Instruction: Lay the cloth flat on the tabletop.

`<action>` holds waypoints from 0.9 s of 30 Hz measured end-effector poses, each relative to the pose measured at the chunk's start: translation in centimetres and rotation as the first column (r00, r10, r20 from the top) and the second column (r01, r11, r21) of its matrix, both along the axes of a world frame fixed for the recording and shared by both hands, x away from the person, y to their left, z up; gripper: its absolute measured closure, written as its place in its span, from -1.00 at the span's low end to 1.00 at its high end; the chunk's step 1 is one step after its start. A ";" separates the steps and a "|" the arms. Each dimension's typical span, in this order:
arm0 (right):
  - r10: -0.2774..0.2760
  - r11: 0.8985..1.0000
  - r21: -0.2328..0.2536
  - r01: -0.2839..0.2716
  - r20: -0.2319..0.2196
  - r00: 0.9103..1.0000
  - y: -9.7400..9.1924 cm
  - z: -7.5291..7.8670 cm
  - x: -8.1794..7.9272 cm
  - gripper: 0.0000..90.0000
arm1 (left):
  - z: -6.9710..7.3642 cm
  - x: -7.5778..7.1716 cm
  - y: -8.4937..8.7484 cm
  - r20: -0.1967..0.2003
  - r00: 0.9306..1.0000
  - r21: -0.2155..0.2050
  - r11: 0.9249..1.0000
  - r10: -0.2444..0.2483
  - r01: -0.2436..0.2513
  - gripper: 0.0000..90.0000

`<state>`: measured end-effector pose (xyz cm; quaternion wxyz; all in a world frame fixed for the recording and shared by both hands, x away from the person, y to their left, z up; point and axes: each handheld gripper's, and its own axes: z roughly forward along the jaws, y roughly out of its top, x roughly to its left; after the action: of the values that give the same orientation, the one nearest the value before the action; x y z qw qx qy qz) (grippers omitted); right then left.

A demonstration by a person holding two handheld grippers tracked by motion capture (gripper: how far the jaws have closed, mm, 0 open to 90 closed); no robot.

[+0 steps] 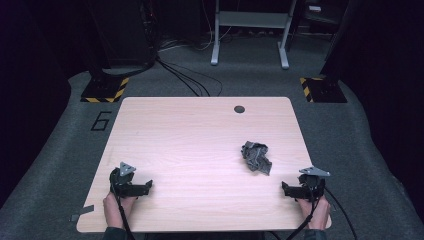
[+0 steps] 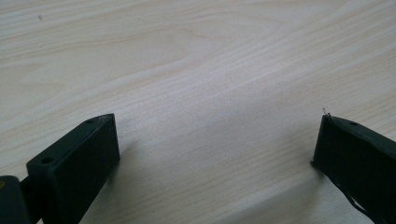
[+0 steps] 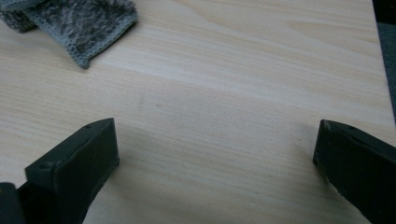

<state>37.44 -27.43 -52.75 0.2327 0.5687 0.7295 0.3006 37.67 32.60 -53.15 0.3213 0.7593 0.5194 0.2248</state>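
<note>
A crumpled grey cloth [image 1: 256, 157] lies on the light wooden table [image 1: 200, 130], right of its middle. My left gripper [image 1: 131, 184] rests near the front left of the table, held by a hand; its jaws stand wide apart over bare wood [image 2: 217, 135]. My right gripper [image 1: 302, 189] rests near the front right corner, a little in front and to the right of the cloth. Its jaws are also wide apart with nothing between them [image 3: 217, 140]. In the right gripper view a corner of the cloth [image 3: 79, 23] with its stitched hem lies at the upper left, apart from the jaws.
A round cable hole [image 1: 239, 109] sits near the table's far edge. Beyond the table are grey carpet, cables [image 1: 192, 80], a white desk frame [image 1: 250, 30] and two black-and-yellow striped stand bases [image 1: 106, 90]. The table's right edge [image 3: 380, 56] runs close to the right gripper.
</note>
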 end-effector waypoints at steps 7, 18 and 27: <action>0.018 1.000 0.020 -0.017 -0.021 1.000 0.1 0.2 0.4 -1.00 | 0.0 0.0 0.0 -0.002 1.000 -0.001 1.000 -0.001 0.001 -1.00; 0.084 0.996 0.040 -0.083 -0.005 0.996 1.8 2.3 1.2 -1.00 | 0.0 0.0 0.0 -0.002 1.000 0.000 1.000 -0.001 0.001 -1.00; 0.138 0.988 0.066 -0.140 0.032 0.990 3.6 4.1 2.5 -1.00 | 0.0 0.0 0.0 -0.005 1.000 -0.001 1.000 -0.003 0.003 -1.00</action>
<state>39.91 -23.87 -48.66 0.2015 0.5197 0.7535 0.3487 37.64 32.60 -53.12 0.3206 0.7604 0.5193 0.2223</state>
